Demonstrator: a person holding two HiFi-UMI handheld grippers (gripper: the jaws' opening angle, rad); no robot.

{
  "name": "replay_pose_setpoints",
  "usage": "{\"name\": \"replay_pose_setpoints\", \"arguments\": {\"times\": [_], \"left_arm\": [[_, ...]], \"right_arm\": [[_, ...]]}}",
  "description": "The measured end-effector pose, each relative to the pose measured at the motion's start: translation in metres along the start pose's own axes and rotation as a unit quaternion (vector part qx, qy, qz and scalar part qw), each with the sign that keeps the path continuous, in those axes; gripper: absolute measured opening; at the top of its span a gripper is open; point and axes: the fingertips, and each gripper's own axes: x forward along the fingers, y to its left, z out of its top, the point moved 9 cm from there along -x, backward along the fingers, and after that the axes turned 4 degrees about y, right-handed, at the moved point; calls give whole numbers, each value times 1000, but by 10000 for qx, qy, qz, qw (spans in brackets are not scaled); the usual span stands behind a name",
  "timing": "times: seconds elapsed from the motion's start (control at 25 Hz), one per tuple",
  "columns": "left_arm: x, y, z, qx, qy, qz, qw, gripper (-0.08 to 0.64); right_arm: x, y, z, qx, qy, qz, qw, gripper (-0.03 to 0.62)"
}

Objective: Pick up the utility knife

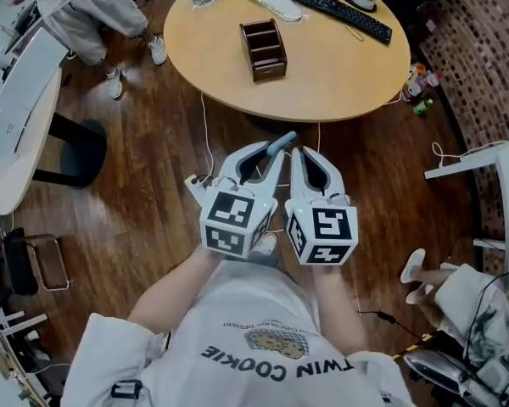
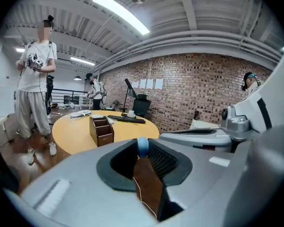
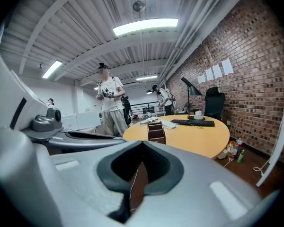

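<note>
Wood floor, round desk (image 1: 322, 66) ahead. Head view: left tongs (image 1: 276, 153) pinch a blue-grey utility knife (image 1: 282, 142). Left gripper view: its rounded end shows between closed jaws. Right gripper view: right tongs (image 3: 141, 161) pressed together, empty. Likely light, stiff, smooth; hold mid-handle.
</note>
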Motion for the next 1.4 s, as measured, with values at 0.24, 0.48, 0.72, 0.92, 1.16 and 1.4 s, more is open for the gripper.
{"name": "replay_pose_setpoints", "arguments": {"times": [0.24,0.48,0.72,0.92,1.16,1.4], "left_arm": [[-31,6,-14,-36,13,83,10000,74],[-61,12,-29,-34,-18,31,10000,74],[-106,23,-49,-35,-93,-67,9999,74],[-150,34,-66,-48,-131,-181,9997,74],[-199,36,-81,-10,-200,-283,9994,74],[-236,30,-94,88,-204,-370,9991,74]], "right_arm": [[-10,29,-9,-45,36,9,10000,-2],[-22,61,-19,-109,59,-83,9999,-2],[-41,107,-33,-189,90,-224,9995,-2],[-60,154,-44,-255,111,-330,9991,-2],[-87,202,-57,-281,146,-452,9985,-2],[-116,232,-67,-283,166,-571,9978,-2]]}}
